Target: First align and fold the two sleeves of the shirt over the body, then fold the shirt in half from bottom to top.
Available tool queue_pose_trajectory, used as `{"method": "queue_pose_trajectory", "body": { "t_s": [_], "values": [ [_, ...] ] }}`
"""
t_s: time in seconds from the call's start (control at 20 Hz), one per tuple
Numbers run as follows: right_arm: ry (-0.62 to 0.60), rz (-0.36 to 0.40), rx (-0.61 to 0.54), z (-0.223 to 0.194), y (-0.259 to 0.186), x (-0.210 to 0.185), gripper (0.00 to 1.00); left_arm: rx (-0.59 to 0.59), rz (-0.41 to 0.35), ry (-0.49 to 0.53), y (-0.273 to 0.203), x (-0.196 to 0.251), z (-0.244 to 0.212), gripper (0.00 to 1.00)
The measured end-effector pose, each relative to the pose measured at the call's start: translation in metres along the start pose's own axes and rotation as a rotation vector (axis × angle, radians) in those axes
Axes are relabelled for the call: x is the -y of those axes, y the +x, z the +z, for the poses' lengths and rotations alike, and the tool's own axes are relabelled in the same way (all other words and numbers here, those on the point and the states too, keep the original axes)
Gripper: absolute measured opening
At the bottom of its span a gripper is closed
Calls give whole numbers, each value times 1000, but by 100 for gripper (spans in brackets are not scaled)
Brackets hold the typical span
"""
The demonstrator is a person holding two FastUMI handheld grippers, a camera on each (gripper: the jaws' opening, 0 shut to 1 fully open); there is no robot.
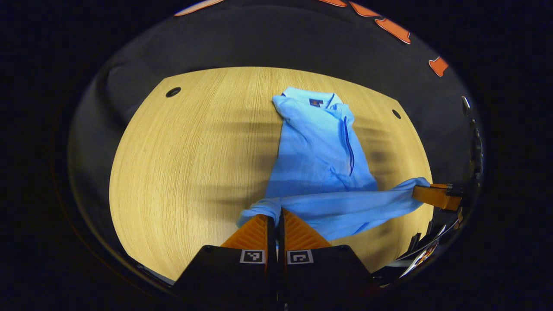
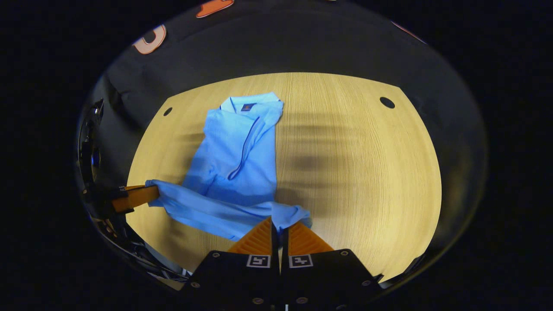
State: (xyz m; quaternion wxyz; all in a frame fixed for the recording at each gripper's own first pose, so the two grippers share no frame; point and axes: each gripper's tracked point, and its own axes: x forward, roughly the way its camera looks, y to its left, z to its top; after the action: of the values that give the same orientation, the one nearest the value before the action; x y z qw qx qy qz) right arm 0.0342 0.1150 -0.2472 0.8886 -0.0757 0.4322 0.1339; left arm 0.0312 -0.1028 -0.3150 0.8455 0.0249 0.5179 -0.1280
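A light blue shirt (image 1: 317, 151) lies on the wooden table (image 1: 194, 164), collar at the far end, with both sleeves lying folded over the body. My left gripper (image 1: 276, 212) is shut on the bottom hem's left corner, which is lifted off the table. In the right gripper view the shirt (image 2: 239, 151) lies left of centre, and my right gripper (image 2: 280, 222) is shut on the hem's other corner. The hem hangs stretched between the two grippers. Each view also shows the other gripper at its edge: the right one (image 1: 425, 192), the left one (image 2: 144, 193).
The table has small dark round holes near its far corners (image 1: 173, 91) (image 2: 387, 102). Bare wood spreads to the left of the shirt in the left gripper view and to the right of it in the right gripper view. Black cloth wall stands behind the table.
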Motion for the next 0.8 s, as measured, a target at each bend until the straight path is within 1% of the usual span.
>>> {"method": "queue_pose_trajectory", "body": {
  "t_s": [0.1,0.2,0.25,0.3,0.45,0.65,0.8],
  "values": [
    [-6,-10,37,34,3,4,1,25,-9,5,5,-2,36,5],
    [-2,-3,73,64,1,4,1,52,-14,4,8,-7,74,5],
    [-6,-3,87,77,5,3,1,67,-11,7,14,-8,76,5],
    [-10,-6,102,88,7,4,1,79,-14,6,14,-8,105,5],
    [0,-7,125,117,19,4,1,116,-9,28,23,-17,141,5],
    [-4,-26,162,152,52,10,1,148,-6,39,43,-21,179,5],
    [17,-15,185,167,75,6,2,187,34,57,67,-33,201,5]
  ]
}}
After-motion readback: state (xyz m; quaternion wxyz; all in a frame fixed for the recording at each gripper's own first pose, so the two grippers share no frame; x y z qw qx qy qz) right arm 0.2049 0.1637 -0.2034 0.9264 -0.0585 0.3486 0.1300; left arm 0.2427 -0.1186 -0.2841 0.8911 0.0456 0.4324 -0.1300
